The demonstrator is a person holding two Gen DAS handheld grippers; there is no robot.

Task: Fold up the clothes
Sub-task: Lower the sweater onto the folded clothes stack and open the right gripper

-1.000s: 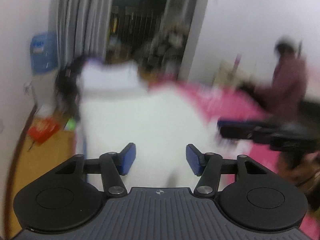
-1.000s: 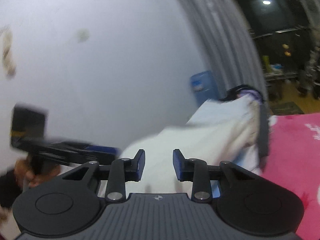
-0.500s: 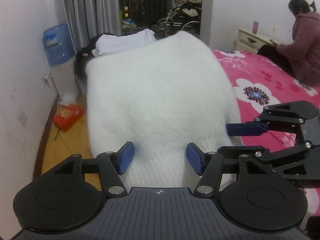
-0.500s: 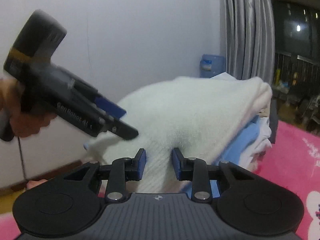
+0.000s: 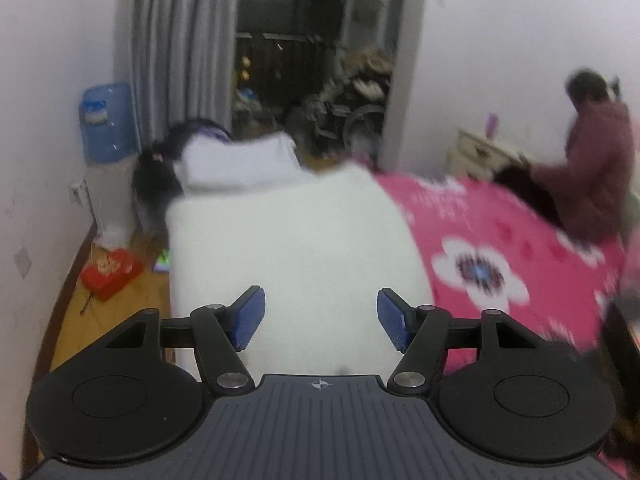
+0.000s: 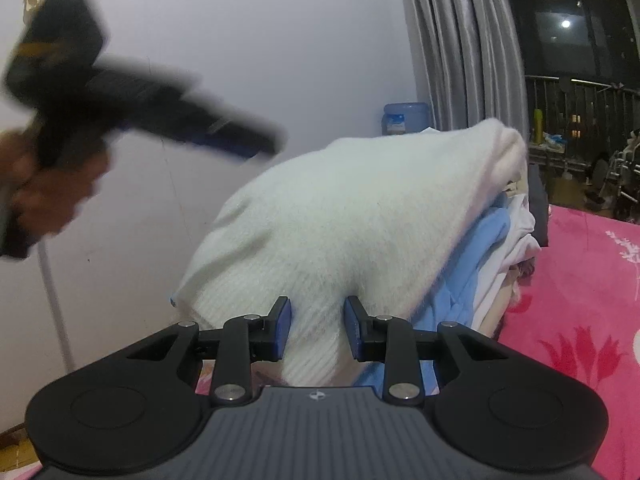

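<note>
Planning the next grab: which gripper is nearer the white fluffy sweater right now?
Right. The right gripper has the white fluffy sweater hem showing between its open fingers. The left gripper is raised above and to the side of it, apart, blurred.

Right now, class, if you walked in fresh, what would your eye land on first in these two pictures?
First, the big fluffy white knitted sweater, draped over a stack of folded clothes including a light blue garment, straight ahead of both open grippers. Next, the bright pink floral bedspread spreading to the right. Then the blurred left gripper, high at the left of the right wrist view, against the white wall.
</note>
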